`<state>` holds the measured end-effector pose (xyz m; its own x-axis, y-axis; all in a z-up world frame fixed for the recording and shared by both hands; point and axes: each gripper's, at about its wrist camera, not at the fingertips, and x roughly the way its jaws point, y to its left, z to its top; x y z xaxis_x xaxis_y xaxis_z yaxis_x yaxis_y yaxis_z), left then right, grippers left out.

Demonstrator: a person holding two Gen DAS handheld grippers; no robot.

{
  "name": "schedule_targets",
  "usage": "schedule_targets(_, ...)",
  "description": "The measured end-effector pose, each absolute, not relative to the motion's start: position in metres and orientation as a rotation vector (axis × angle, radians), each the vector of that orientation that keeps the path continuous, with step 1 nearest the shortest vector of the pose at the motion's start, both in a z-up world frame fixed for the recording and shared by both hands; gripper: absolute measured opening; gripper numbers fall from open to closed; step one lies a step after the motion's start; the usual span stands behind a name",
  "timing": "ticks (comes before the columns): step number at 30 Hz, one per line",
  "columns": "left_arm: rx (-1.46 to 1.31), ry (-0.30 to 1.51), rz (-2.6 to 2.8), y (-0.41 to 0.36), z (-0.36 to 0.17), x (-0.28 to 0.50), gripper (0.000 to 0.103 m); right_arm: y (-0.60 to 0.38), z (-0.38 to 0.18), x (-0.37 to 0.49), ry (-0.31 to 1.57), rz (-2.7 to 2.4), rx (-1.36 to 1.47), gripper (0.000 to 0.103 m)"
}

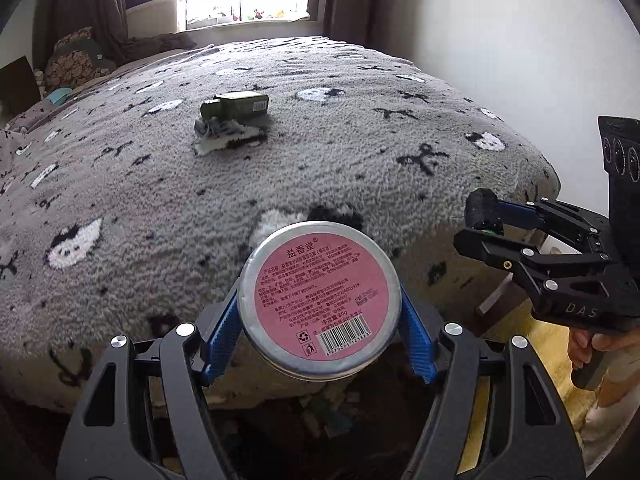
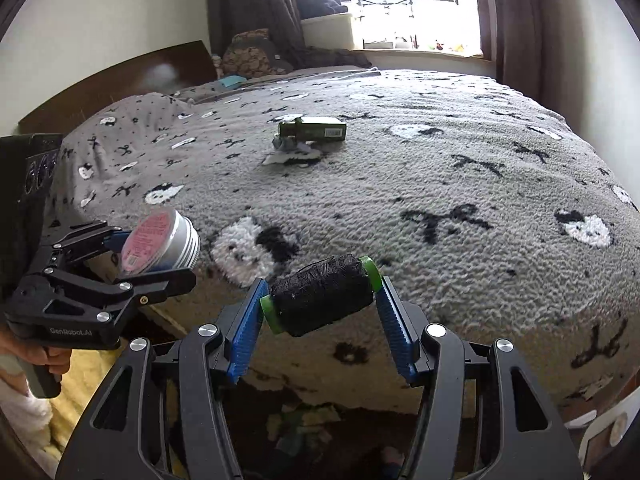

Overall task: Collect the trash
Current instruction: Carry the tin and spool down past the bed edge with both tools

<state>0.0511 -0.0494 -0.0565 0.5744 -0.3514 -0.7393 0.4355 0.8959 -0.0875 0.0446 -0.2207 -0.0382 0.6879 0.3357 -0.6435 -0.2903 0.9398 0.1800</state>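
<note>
Grey patterned bed [image 1: 360, 160] fills the background beyond our jaws. Our left gripper [image 1: 320, 322] pinches a round tin [image 1: 319, 300] between half-spread jaws; our right gripper [image 2: 320, 300] clamps a black thread spool [image 2: 322, 294] endwise. Well ahead lie a green box [image 1: 236, 106] and crumpled paper [image 1: 218, 128].

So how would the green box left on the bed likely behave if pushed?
The green box looks like thin, light carton, so it would probably slide rather than roll. The fuzzy blanket may drag it. It would likely nudge the crumpled scrap beside it.
</note>
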Motion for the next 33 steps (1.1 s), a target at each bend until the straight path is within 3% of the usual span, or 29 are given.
schedule_targets(25, 0.020, 1.222, -0.406, -0.031, -0.227, 0.008, 0.067, -0.179, -0.170, 0.018, 1.113, 0.386, 0.138, 0.057)
schedule_targets(33, 0.026, 1.305, -0.415, -0.029, -0.251, 0.015, 0.067, -0.181, -0.202, 0.026, 1.234, 0.355, 0.195, 0.057)
